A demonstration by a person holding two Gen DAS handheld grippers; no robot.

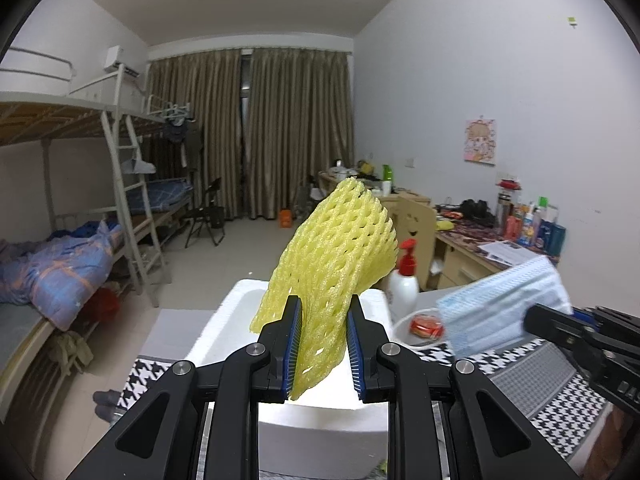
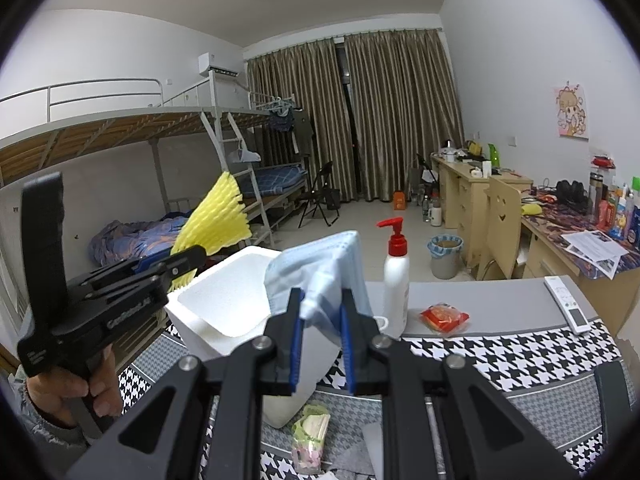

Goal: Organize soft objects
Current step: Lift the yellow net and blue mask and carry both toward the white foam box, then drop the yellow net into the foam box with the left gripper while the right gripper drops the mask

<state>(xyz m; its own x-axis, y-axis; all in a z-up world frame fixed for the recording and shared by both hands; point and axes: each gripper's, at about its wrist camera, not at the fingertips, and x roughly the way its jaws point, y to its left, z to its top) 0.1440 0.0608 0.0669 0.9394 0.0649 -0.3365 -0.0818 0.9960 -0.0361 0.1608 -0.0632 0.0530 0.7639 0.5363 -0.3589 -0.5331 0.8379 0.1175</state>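
Note:
My left gripper [image 1: 322, 314] is shut on a yellow foam fruit net [image 1: 332, 256] and holds it up above a white foam box [image 1: 312, 420]. My right gripper [image 2: 322, 300] is shut on a light blue face mask [image 2: 320, 268], held in the air just right of the box [image 2: 224, 304]. In the right wrist view the left gripper [image 2: 192, 258] with the yellow net [image 2: 214, 220] is at the left, over the box's far left corner. In the left wrist view the mask [image 1: 504, 308] and the right gripper [image 1: 532, 320] are at the right.
A white pump bottle with a red top [image 2: 396, 284], a red snack packet [image 2: 444, 318] and a white remote [image 2: 568, 304] lie on the houndstooth-covered table [image 2: 500, 356]. A wrapped packet [image 2: 308, 440] lies by the box. Bunk beds [image 1: 60, 240] are at the left and desks [image 2: 560, 232] at the right.

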